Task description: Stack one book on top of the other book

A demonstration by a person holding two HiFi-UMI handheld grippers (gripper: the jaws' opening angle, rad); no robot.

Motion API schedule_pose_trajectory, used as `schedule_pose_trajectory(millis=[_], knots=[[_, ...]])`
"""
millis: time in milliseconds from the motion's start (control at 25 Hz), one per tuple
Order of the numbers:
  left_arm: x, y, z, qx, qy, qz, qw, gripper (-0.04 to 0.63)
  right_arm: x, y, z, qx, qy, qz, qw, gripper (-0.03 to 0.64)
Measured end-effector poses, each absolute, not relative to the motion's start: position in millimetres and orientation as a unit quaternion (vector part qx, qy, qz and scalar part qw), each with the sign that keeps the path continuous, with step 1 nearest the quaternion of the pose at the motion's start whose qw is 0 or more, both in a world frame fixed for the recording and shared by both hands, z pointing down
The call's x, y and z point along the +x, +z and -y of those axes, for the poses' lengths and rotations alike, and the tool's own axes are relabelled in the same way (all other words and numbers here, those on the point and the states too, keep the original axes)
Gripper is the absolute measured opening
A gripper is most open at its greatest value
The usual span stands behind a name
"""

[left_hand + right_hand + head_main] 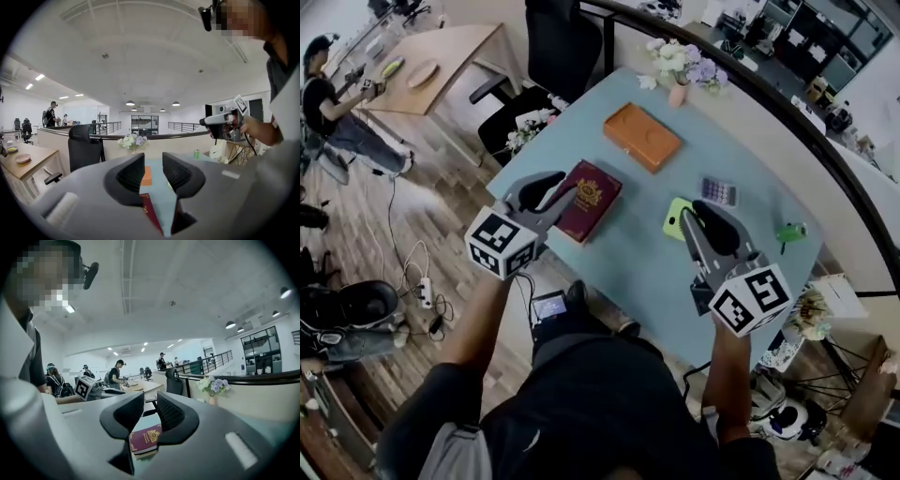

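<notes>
A maroon book [591, 199] with a gold crest lies near the table's left edge. An orange book [641, 137] lies flat farther back, apart from it. My left gripper [562, 187] hovers over the maroon book's near left edge, jaws open with nothing between them. In the left gripper view [153, 161] the orange book [147, 176] shows through the gap and the maroon book [151, 212] lies below. My right gripper [697, 213] is open to the right of the maroon book. Its own view [150, 401] looks at the maroon book [146, 439].
A light-blue table [637, 262] carries a green flat object [674, 218] under the right gripper's tips, a calculator [719, 192], a small green object [790, 232] and a flower vase [678, 70] at the back. A black office chair [558, 47] stands behind the table.
</notes>
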State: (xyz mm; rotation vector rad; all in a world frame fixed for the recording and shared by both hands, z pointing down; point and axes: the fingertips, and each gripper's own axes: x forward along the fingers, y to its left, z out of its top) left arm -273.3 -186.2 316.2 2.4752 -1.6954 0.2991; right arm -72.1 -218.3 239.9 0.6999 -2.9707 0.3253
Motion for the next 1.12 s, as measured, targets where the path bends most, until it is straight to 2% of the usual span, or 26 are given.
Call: schedule_pose_trajectory(millis=[160, 360, 600, 1120], knots=[[-251, 279, 176, 0.817, 0.086, 0.569, 0.033, 0.173, -59, 205, 201, 0.214, 0.070, 0.974, 0.023, 0.077], [-236, 263, 147, 0.805, 0.093, 0.586, 0.009, 0.173, -48, 203, 171, 0.193, 0.055, 0.979, 0.034, 0.077], [-223, 255, 101, 0.801, 0.086, 0.593, 0.018, 0.173, -33, 176, 142, 0.176, 0.036, 0.983, 0.032, 0.077], [-175, 246, 76, 0.814, 0.081, 0.575, 0.002, 0.173, -33, 192, 98, 0.139, 0.037, 0.988, 0.051, 0.075]])
